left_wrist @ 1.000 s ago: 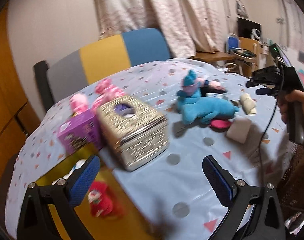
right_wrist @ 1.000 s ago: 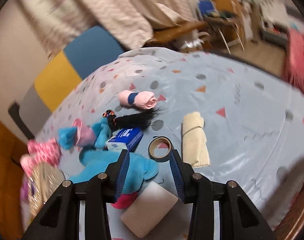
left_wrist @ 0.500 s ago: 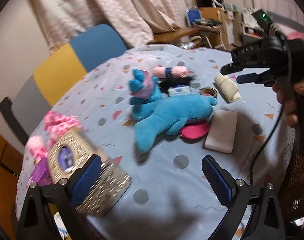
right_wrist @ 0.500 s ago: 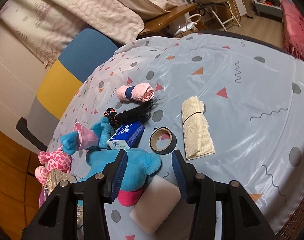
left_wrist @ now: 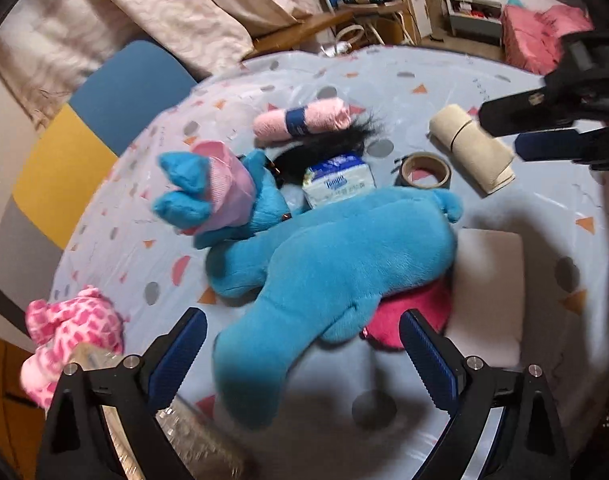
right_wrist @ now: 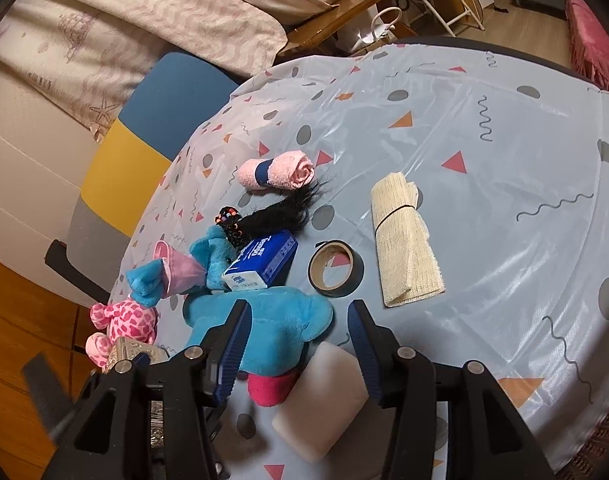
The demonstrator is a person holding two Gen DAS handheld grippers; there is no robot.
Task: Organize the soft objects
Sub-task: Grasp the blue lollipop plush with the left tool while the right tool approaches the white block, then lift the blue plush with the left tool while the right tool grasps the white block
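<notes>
A large blue plush toy (left_wrist: 336, 268) with a pink cap lies on the round table, also in the right wrist view (right_wrist: 272, 328). My left gripper (left_wrist: 302, 354) is open just above its near end. My right gripper (right_wrist: 298, 332) is open and empty over the plush's far end; it shows at the right edge of the left wrist view (left_wrist: 544, 132). A pink rolled towel (right_wrist: 278, 170), a cream rolled cloth (right_wrist: 406, 240), a black hairpiece (right_wrist: 276, 214), a white sponge block (right_wrist: 324, 412) and a pink spotted plush (left_wrist: 72, 328) lie around.
A tape roll (right_wrist: 336, 270) and a blue tissue pack (right_wrist: 262, 266) sit beside the plush. A metallic tissue box (left_wrist: 184, 440) is at the near left. A chair (right_wrist: 144, 136) stands behind the table (right_wrist: 504, 120).
My left gripper swung right from the tissue box and closed in over the blue plush. My right gripper rose slightly and its jaws opened wider.
</notes>
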